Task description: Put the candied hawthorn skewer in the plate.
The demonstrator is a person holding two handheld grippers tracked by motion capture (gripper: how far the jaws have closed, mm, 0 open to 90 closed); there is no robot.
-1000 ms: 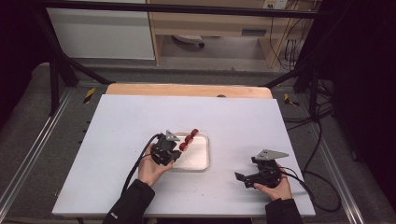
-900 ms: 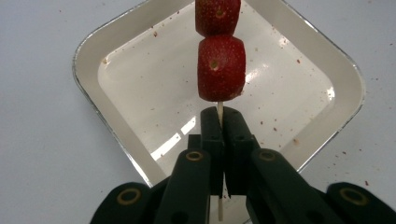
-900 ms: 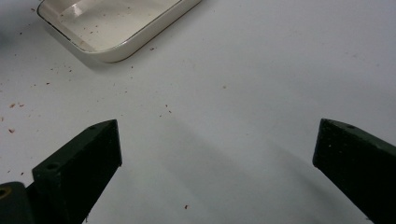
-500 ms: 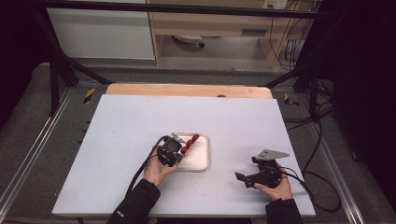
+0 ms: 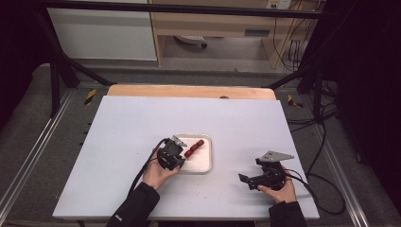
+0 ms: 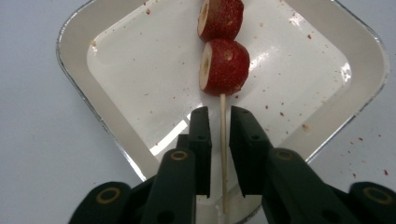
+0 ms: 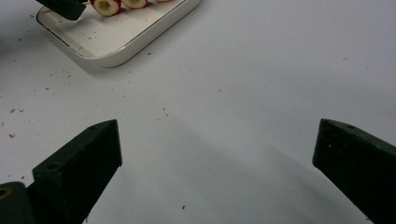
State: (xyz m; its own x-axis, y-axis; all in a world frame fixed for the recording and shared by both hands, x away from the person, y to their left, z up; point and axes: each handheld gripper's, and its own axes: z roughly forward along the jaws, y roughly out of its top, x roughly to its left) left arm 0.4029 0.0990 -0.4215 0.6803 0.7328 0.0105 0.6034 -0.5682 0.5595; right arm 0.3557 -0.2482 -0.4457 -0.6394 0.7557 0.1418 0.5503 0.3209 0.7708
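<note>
1. Found the left gripper (image 6: 221, 114) low over the near edge of a white tray (image 6: 70, 51), held in the person's left hand (image 5: 158, 174), with its jaws pointing in over the tray's floor.
2. Noted those jaws standing a narrow way apart, having just been opening, and clamped on nothing.
3. Saw the thin wooden stick (image 6: 223, 140) of a fruit skewer running straight along the gap between the two jaws, with a slim strip of space on either side, so that neither pad pressed on it.
4. Followed the stick past the jaw tips to a red fruit piece (image 6: 224, 67) just ahead of them, showing a pale cut face with a small hole, and to a second red piece (image 6: 220, 18) touching the first, farther ahead.
5. Placed the skewer on the tray's flat floor, partly beneath the left gripper and partly ahead of it; could not tell whether the stick's near end rested on the rim.
6. Spotted red crumbs scattered over the tray on both sides of the jaws, and over the white table (image 5: 142, 118) beyond the rim.
7. Found the right gripper (image 7: 217, 135) in the person's right hand (image 5: 279, 193), jaws spread wide with nothing between them, over bare table.
8. Placed the tray well ahead of the right gripper and off to its left, in the right gripper view.
9. Read the two grippers as well apart in the high view, with the tray right at the left one.
</note>
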